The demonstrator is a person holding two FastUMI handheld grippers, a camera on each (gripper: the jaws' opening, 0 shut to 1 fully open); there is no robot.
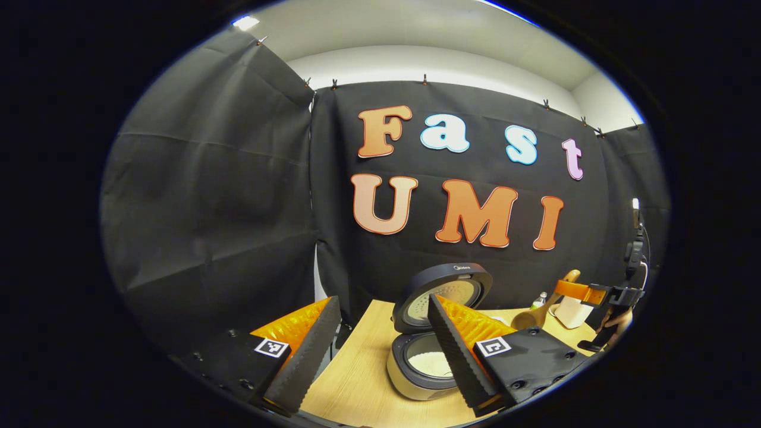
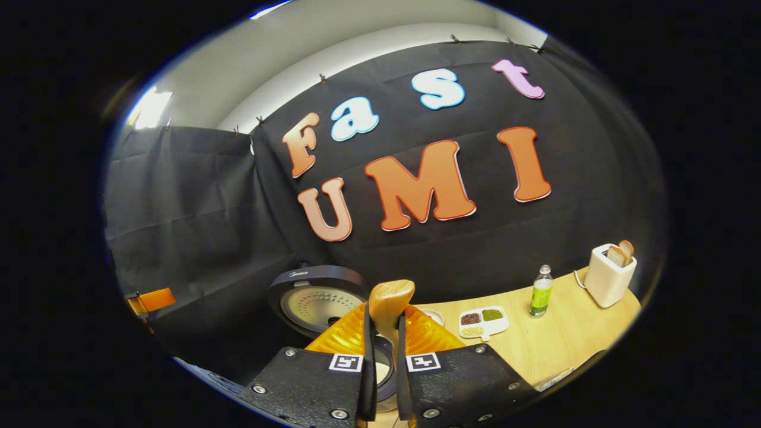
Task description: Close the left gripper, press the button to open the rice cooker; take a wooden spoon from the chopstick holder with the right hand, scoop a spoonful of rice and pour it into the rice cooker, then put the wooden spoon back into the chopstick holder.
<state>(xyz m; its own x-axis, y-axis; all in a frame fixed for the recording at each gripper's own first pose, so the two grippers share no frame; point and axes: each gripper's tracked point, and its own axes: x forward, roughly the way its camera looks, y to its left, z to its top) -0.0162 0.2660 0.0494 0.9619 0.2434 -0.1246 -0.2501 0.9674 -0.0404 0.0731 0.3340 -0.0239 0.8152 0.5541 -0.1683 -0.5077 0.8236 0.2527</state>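
The rice cooker (image 1: 416,368) stands on the wooden table with its lid (image 1: 443,294) swung up and white contents in the inner pot. My left gripper (image 1: 383,300) hovers in front of it, open, with nothing between its fingers. In the right gripper view, my right gripper (image 2: 385,321) is shut on the handle of the wooden spoon (image 2: 389,303), whose bowl sticks up above the fingertips over the cooker's pot (image 2: 383,368), with the raised lid (image 2: 315,300) behind. From the left gripper view, the spoon (image 1: 535,315) and the right gripper (image 1: 600,297) are to the right of the cooker.
On the table to the right stand a white toaster (image 2: 609,273) with bread slices, a small green-labelled bottle (image 2: 540,291) and a white divided dish of grains (image 2: 483,321). The table's left edge (image 1: 348,345) lies just left of the cooker. Black cloth walls close in the back and sides.
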